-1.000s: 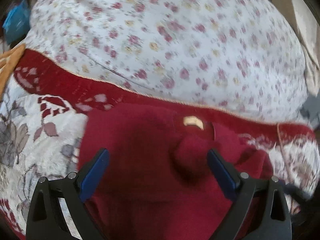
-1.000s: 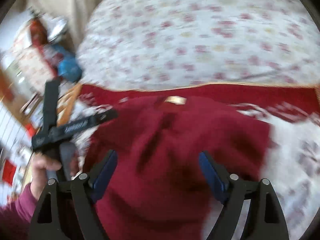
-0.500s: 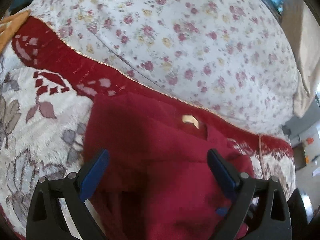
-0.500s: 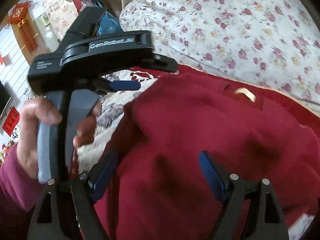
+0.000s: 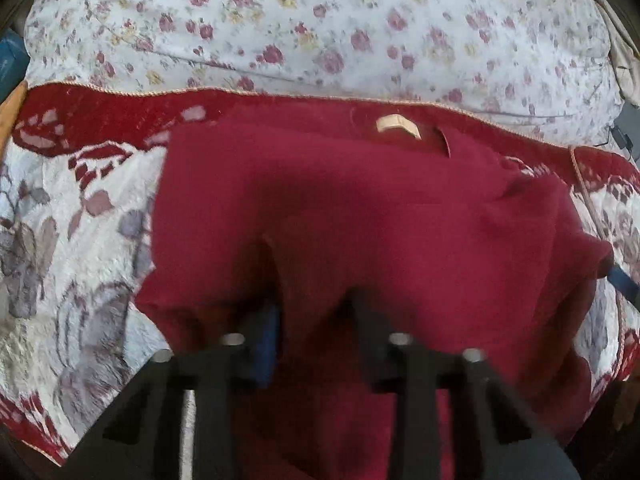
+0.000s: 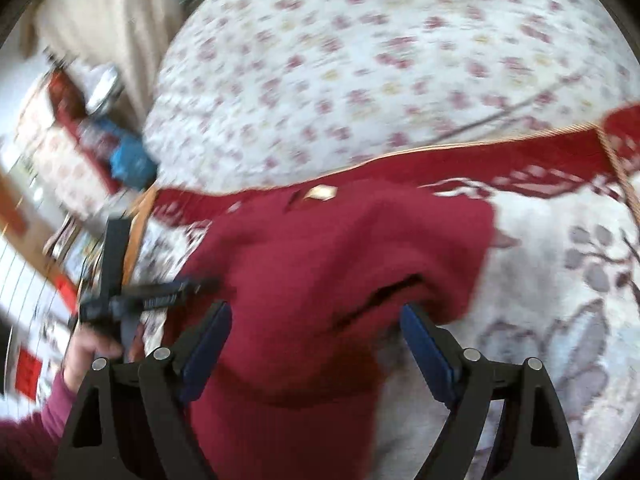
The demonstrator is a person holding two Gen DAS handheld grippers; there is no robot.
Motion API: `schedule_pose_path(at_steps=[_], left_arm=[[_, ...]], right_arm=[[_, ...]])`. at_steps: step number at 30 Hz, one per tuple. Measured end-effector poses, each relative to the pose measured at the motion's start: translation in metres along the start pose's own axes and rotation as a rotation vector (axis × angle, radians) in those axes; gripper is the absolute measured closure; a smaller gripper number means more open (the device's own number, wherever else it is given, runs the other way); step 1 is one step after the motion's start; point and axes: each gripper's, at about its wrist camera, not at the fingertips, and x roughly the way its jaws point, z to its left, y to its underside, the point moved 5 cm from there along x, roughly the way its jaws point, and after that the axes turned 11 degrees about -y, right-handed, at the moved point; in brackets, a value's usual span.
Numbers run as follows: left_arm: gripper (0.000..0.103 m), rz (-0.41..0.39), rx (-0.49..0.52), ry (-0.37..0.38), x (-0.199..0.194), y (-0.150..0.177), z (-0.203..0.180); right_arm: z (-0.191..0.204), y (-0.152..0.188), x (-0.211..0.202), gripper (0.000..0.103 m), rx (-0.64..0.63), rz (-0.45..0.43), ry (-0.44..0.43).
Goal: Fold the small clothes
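A dark red knit garment [image 5: 380, 208] with a beige neck label [image 5: 396, 125] lies on a white and red floral blanket [image 5: 60, 248]. My left gripper [image 5: 314, 312] has its jaws drawn close together, pinching a fold at the garment's near edge. In the right wrist view the garment [image 6: 328, 256] lies under my right gripper [image 6: 316, 340], which is open with a blue pad on each side of the cloth. The left gripper [image 6: 168, 292] shows at the garment's left edge, held by a hand.
A rose-print duvet [image 5: 320, 24] bulges behind the blanket's red border [image 5: 120, 108]. To the far left in the right wrist view are a curtain [image 6: 104, 20], a blue object [image 6: 130, 160] and cluttered furniture. A wooden edge [image 6: 138, 220] runs beside the blanket.
My left gripper has gone from wide open to closed on a fold of the garment's near edge. My right gripper has stayed open and pulled back from the left gripper.
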Motion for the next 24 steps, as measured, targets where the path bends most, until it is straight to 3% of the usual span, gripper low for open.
schedule_pose_path(at_steps=[1, 2, 5, 9, 12, 17, 18, 19, 20, 21, 22, 24], left_arm=[[0.089, -0.013, 0.005, 0.007, -0.004, -0.002, -0.002], [0.096, -0.03, 0.002, 0.069, -0.015, -0.006, -0.004], [0.096, -0.146, -0.035, 0.129, -0.05, -0.027, -0.001], [0.096, -0.261, -0.088, 0.103, -0.072, -0.06, 0.015], [0.096, -0.225, -0.157, 0.07, -0.052, -0.069, 0.038], [0.096, -0.077, -0.177, 0.016, -0.001, -0.057, 0.053], [0.095, -0.072, -0.181, 0.013, 0.0, -0.056, 0.053], [0.095, -0.073, -0.183, 0.017, 0.0, -0.055, 0.052], [0.095, -0.076, -0.178, 0.018, -0.001, -0.055, 0.052], [0.095, -0.082, -0.166, 0.013, -0.003, -0.054, 0.05], [0.095, -0.087, -0.15, 0.006, -0.002, -0.053, 0.048], [0.093, -0.079, -0.136, -0.002, 0.001, -0.051, 0.045]], right_arm=[[-0.005, -0.002, -0.004, 0.013, 0.018, -0.013, 0.002], [-0.01, -0.004, -0.009, 0.013, 0.037, -0.026, -0.001], [-0.024, -0.011, -0.019, 0.013, 0.078, -0.065, 0.034], [-0.043, -0.02, -0.021, 0.01, 0.139, -0.091, 0.075], [-0.06, -0.033, -0.005, 0.009, 0.181, -0.056, 0.142], [-0.088, -0.045, 0.04, 0.009, 0.272, 0.017, 0.129], [-0.094, -0.045, 0.049, 0.013, 0.305, 0.043, 0.117], [-0.096, -0.044, 0.059, 0.027, 0.33, 0.075, 0.099], [-0.093, -0.048, 0.063, 0.034, 0.293, 0.078, 0.112], [-0.086, -0.053, 0.064, 0.062, 0.222, 0.083, 0.125], [-0.079, -0.058, 0.064, 0.076, 0.159, 0.09, 0.145], [-0.073, -0.064, 0.06, 0.078, 0.086, 0.079, 0.179]])
